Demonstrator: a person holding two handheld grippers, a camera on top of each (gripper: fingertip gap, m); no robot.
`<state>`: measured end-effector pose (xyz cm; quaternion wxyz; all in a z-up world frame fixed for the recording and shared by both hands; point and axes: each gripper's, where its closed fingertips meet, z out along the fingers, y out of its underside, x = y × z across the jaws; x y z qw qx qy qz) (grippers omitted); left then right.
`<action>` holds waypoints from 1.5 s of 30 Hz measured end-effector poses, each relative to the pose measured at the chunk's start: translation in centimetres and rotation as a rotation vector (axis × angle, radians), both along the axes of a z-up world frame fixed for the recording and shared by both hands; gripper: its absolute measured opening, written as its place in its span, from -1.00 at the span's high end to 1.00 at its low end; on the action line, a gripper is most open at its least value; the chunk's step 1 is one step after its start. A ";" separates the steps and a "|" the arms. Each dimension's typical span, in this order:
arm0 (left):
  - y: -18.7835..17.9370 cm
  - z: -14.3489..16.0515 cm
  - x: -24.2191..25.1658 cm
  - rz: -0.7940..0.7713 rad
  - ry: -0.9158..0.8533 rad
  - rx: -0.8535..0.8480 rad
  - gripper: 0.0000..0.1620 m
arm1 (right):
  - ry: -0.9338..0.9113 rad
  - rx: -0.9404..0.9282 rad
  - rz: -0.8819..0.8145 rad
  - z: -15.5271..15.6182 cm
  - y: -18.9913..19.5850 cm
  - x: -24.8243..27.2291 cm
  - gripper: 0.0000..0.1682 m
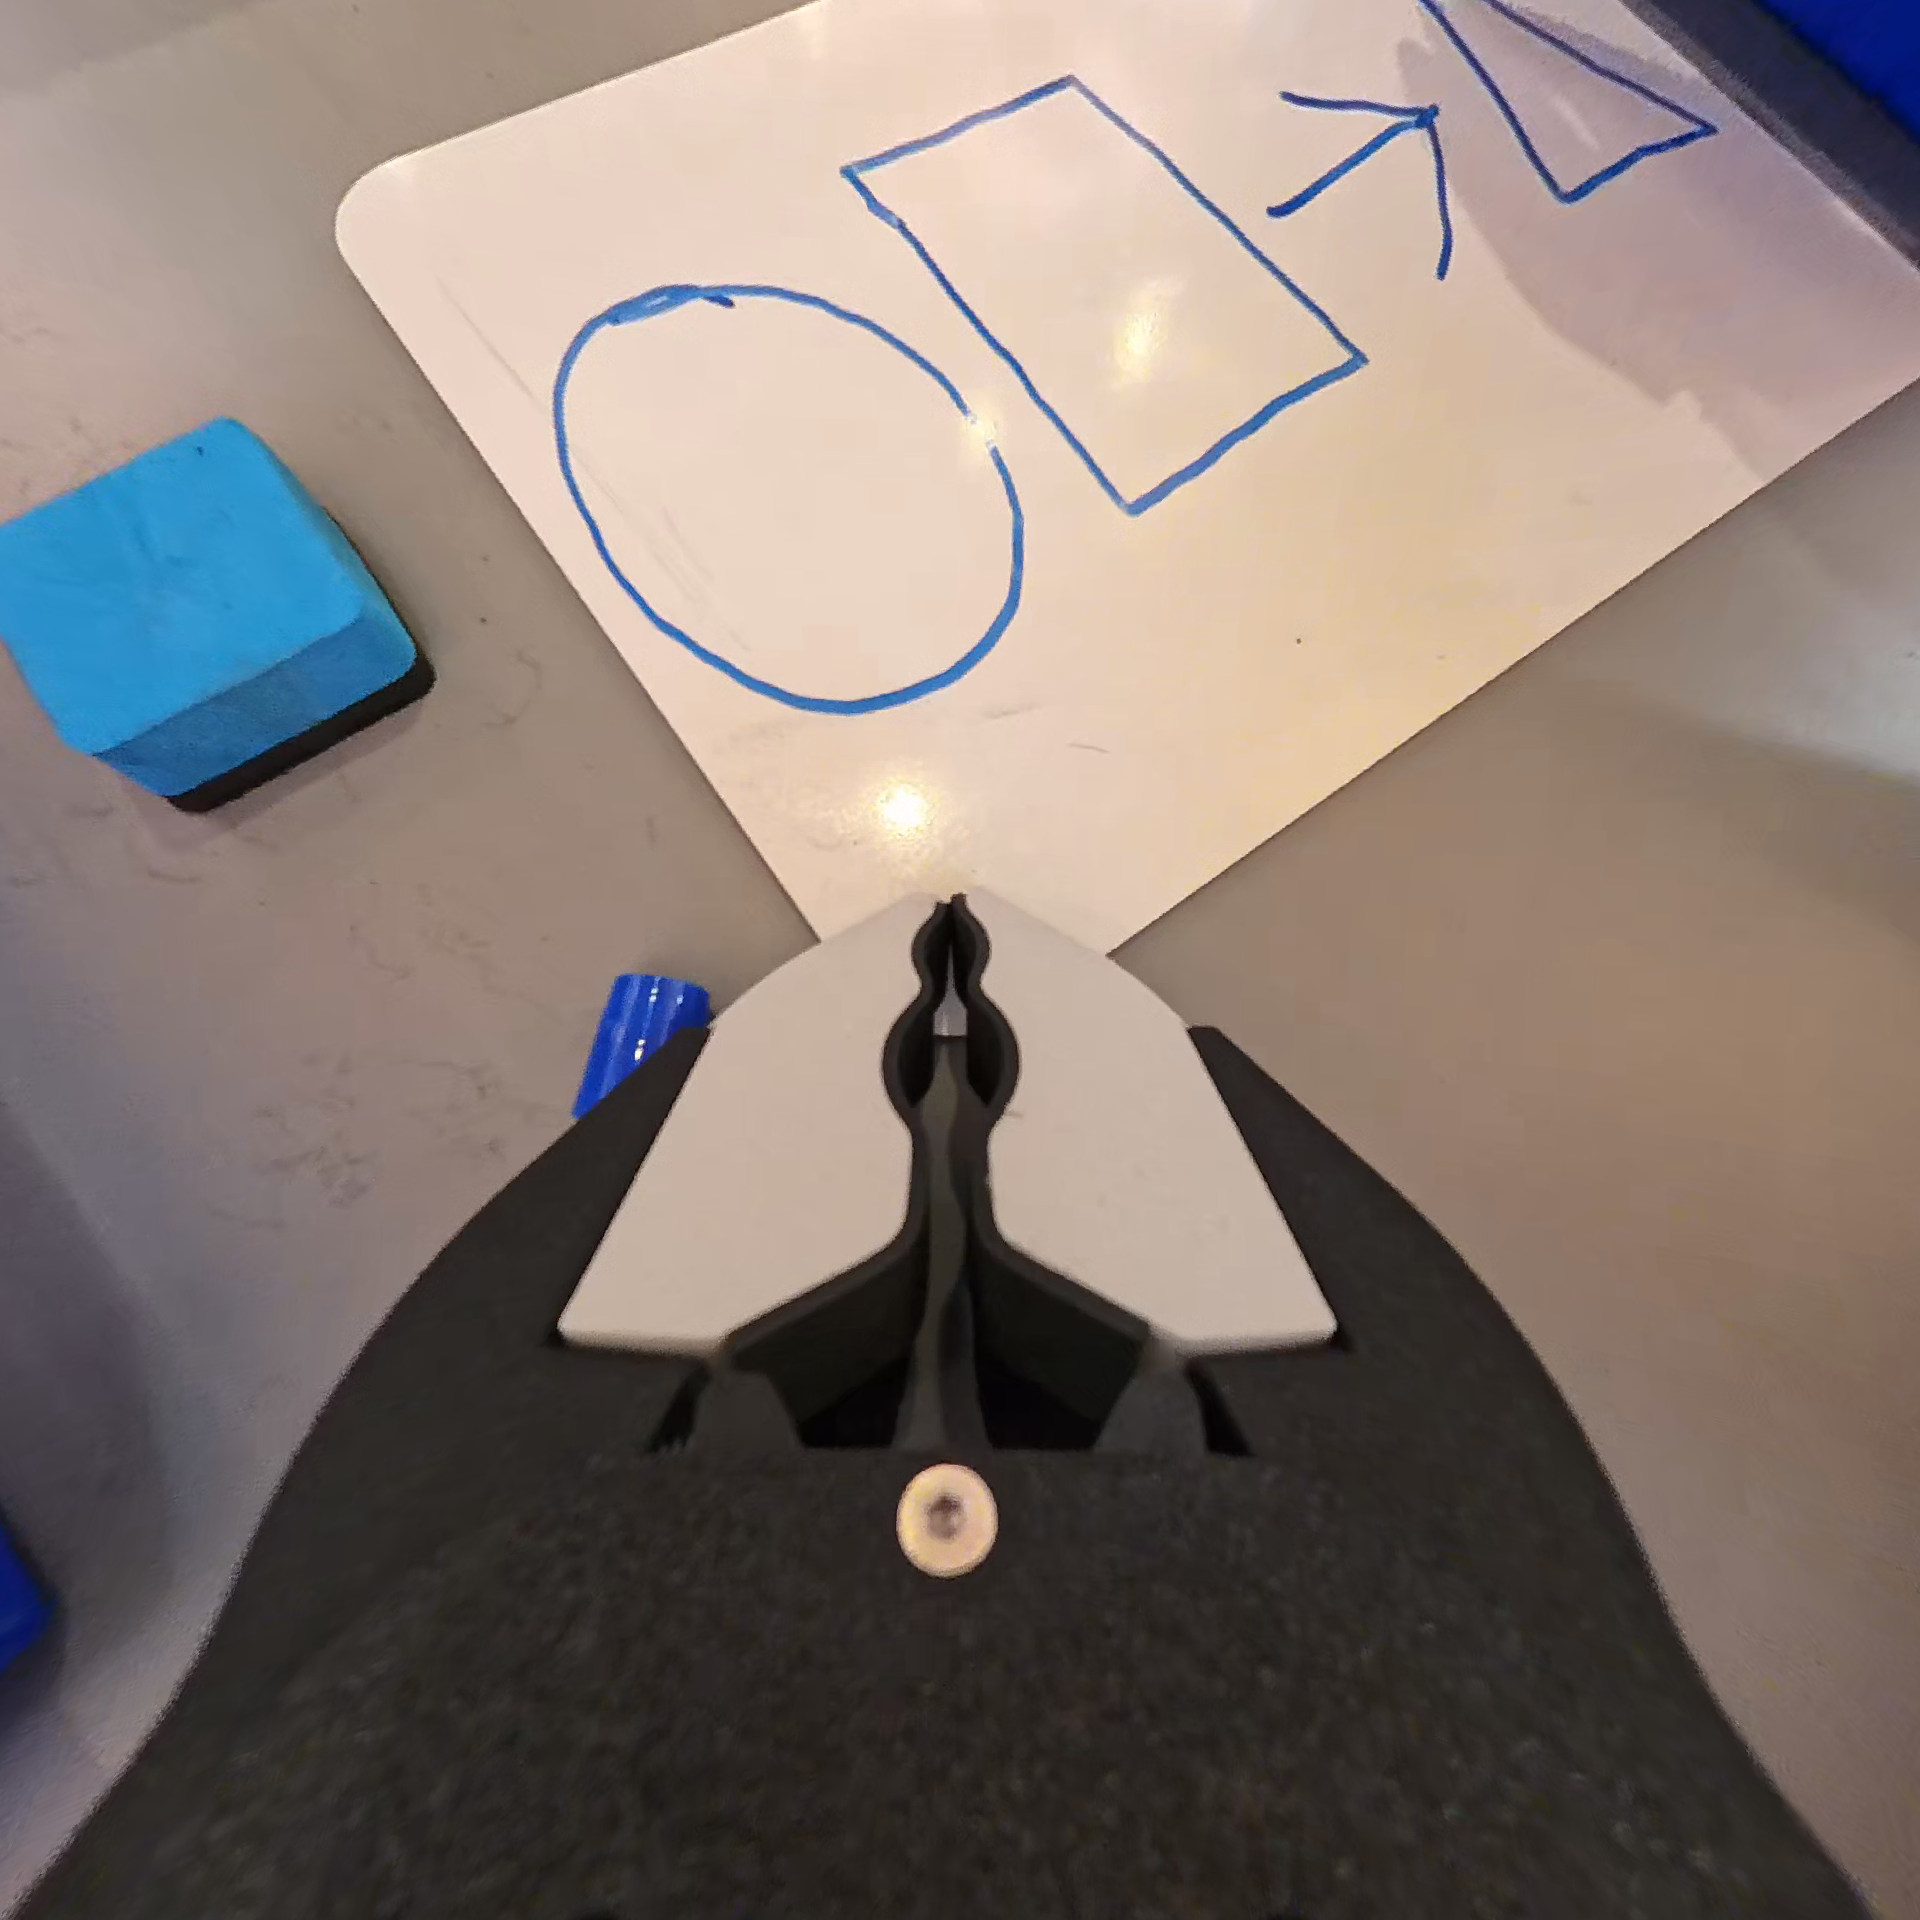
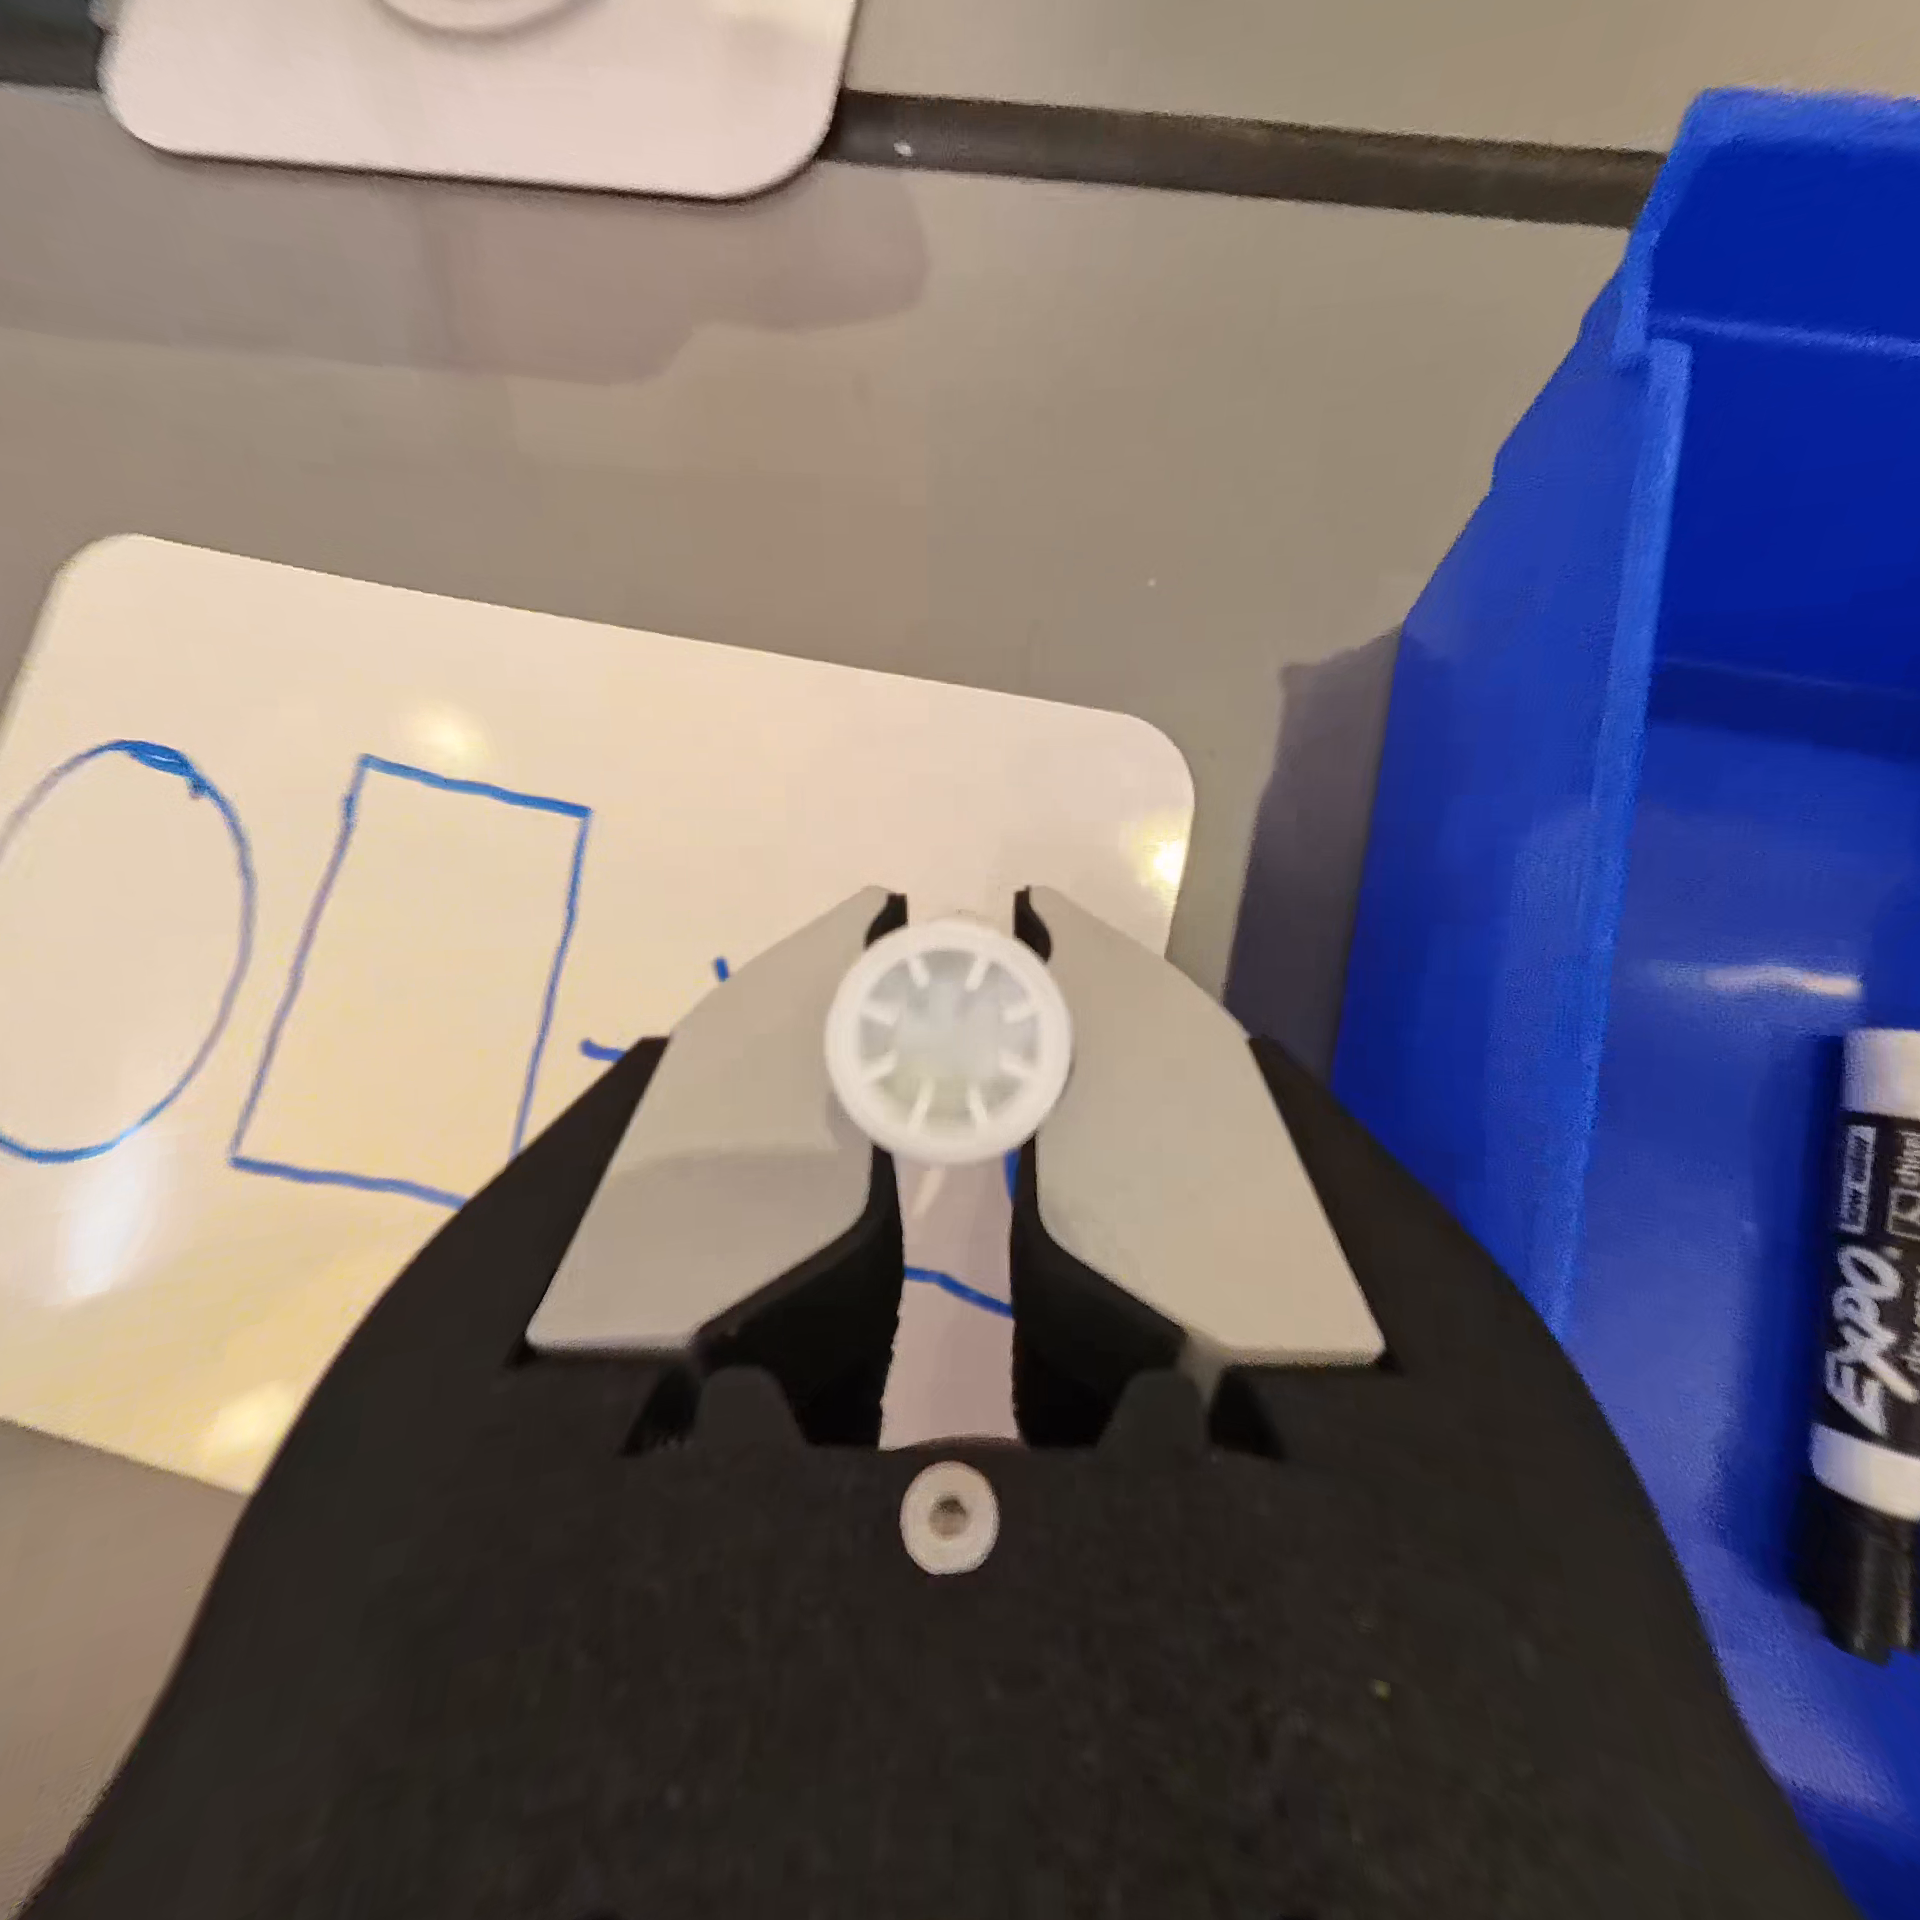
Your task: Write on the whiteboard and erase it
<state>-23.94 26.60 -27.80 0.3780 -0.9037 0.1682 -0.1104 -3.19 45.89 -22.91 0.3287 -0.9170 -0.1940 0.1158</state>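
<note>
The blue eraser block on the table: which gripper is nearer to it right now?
Left, likely. The left gripper, shut and empty, sits at the whiteboard's near corner, the eraser just off to its left. The right gripper, holding the marker, is beside the blue bin; no eraser shows there.

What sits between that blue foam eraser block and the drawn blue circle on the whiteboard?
In the left wrist view, only bare grey table and the white whiteboard's blank margin separate the blue foam eraser block from the drawn blue circle.

A blue bin [image 2: 1538, 935] holding a black marker [image 2: 1870, 1320] stands on the grey table [image 2: 727, 416].
</note>
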 end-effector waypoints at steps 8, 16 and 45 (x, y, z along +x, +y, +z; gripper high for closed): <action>0.0 0.0 0.1 -0.007 -0.001 -0.001 1.00 | -0.037 -0.020 -0.027 -1.5 0.7 -0.1 0.77; -0.1 0.0 0.2 -0.013 -0.004 -0.002 1.00 | -0.031 -0.023 -0.031 -1.8 0.8 0.1 0.77; 0.0 0.0 0.2 -0.012 -0.001 -0.001 1.00 | 0.362 0.651 0.251 10.2 -11.9 -1.9 0.77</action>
